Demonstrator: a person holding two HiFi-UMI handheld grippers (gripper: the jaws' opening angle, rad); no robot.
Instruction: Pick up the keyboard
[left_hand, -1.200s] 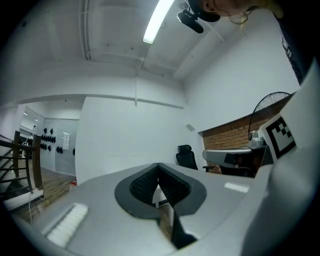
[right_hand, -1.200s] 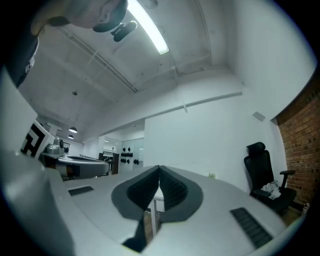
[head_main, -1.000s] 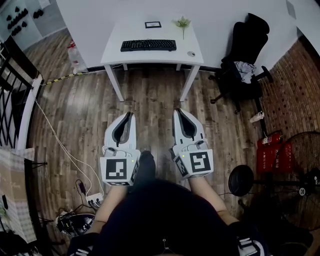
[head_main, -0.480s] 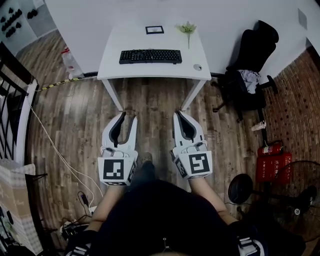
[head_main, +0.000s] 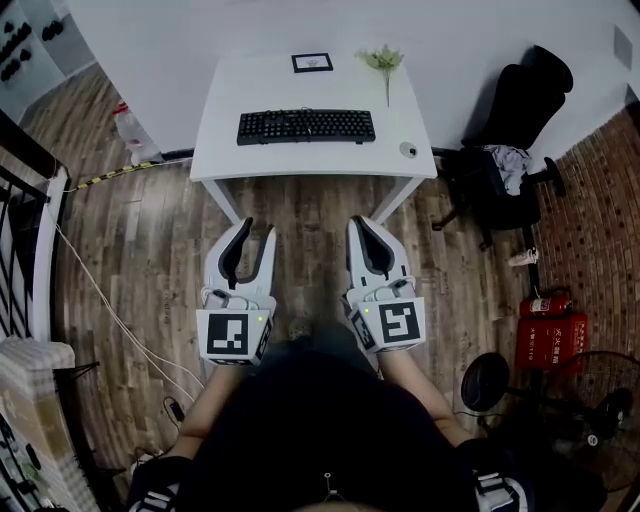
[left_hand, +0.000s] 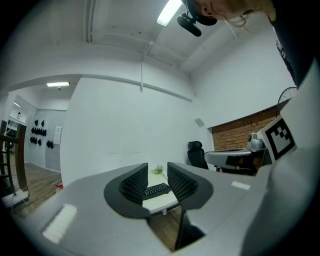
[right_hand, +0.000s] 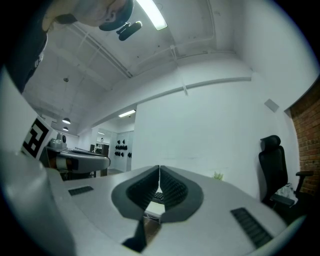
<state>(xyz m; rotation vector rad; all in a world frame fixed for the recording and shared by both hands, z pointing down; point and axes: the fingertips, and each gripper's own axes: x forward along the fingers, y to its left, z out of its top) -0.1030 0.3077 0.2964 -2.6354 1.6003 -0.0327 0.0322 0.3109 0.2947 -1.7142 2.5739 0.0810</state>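
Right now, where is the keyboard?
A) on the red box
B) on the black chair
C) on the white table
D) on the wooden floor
C: in the head view the black keyboard lies flat on the top of the white table, not on the floor or on the chair.
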